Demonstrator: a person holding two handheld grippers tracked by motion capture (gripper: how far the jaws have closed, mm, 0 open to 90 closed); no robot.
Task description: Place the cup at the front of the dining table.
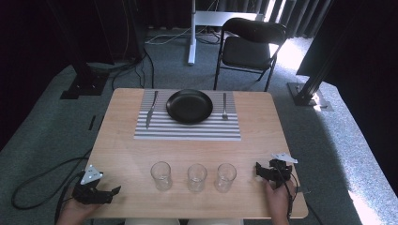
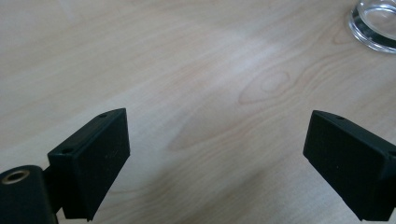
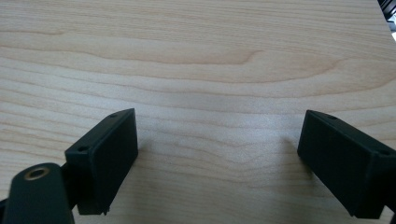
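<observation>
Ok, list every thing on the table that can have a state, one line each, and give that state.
Left tongs: open, holding nothing, low at the near left table edge.
Right tongs: open, holding nothing, near the right edge.
Left glass: upright, looks empty.
Middle glass: upright, looks empty.
Right glass: upright, looks empty.
Black plate: empty, on the striped placemat.
Knife: flat, left of the plate.
Fork: flat, right of the plate.
</observation>
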